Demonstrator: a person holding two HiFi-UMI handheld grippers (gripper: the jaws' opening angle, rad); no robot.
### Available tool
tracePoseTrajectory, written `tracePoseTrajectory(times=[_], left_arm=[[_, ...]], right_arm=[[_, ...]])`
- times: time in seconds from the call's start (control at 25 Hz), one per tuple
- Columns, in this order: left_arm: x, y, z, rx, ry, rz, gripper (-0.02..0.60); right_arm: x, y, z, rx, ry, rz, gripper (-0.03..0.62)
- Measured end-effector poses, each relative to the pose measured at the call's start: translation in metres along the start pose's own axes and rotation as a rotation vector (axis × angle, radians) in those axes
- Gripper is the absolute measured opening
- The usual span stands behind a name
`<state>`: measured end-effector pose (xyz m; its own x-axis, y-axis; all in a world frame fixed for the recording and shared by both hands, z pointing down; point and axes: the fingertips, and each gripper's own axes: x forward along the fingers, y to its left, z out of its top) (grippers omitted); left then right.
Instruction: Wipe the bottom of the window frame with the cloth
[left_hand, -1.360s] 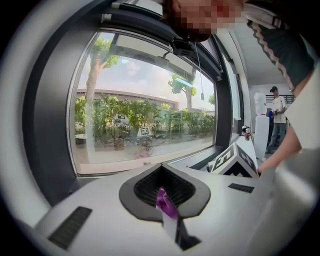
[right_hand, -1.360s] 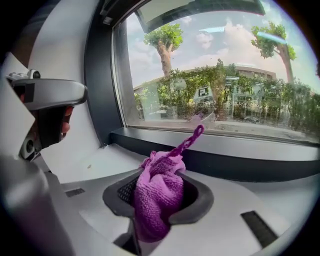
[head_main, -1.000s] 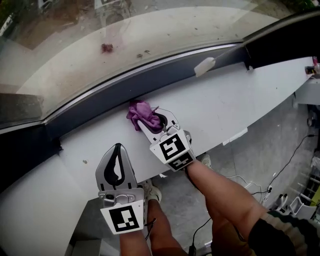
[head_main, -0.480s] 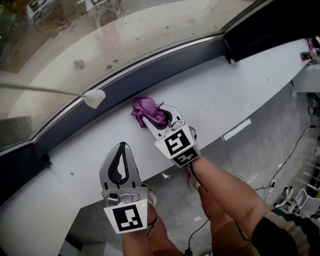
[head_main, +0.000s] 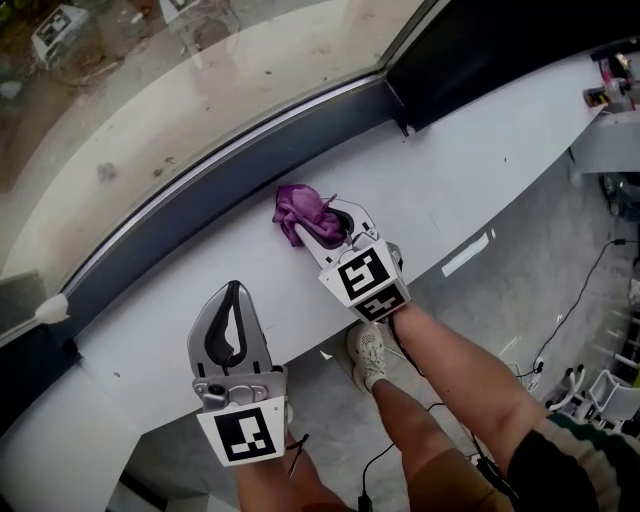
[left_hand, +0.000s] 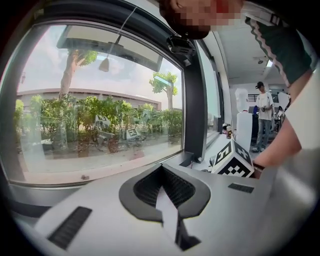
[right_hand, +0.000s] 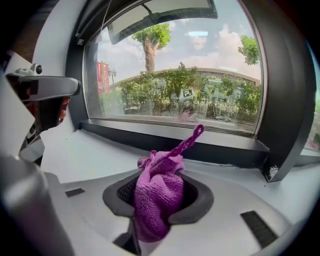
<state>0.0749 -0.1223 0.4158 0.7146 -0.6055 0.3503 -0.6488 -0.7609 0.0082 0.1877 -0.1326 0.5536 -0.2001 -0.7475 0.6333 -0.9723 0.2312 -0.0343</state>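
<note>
Now right gripper, clamped on purple cloth, has slid right along white sill, closer to dark corner post. Cloth sits just short of bottom frame rail. Left gripper closed, empty, near sill edge.

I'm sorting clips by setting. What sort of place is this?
Probably an office or lab, indoors at a large window: a white sill under a dark window frame, trees outside, cables on the floor below. The right tool grips a purple cloth at the sill.
</note>
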Motion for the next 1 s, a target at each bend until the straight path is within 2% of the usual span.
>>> tracePoseTrajectory(times=[0.2,0.4,0.52,0.68,1.0], left_arm=[[0.040,-0.043,0.009,0.007,0.008,-0.019,0.008],[0.058,-0.054,0.010,-0.005,0.011,-0.018,0.008],[0.076,-0.072,0.015,-0.019,-0.007,-0.029,0.008],[0.092,-0.096,0.011,-0.006,0.012,-0.051,0.008],[0.096,-0.096,0.010,-0.031,-0.006,-0.083,0.008]], right_arm=[[-0.017,-0.063,-0.015,0.011,0.001,-0.026,0.141],[-0.025,-0.086,-0.022,-0.002,-0.001,-0.035,0.141],[-0.033,-0.112,-0.029,-0.004,0.001,-0.054,0.141],[-0.041,-0.143,-0.035,-0.016,0.002,-0.077,0.141],[-0.042,-0.157,-0.038,-0.013,0.024,-0.142,0.141]])
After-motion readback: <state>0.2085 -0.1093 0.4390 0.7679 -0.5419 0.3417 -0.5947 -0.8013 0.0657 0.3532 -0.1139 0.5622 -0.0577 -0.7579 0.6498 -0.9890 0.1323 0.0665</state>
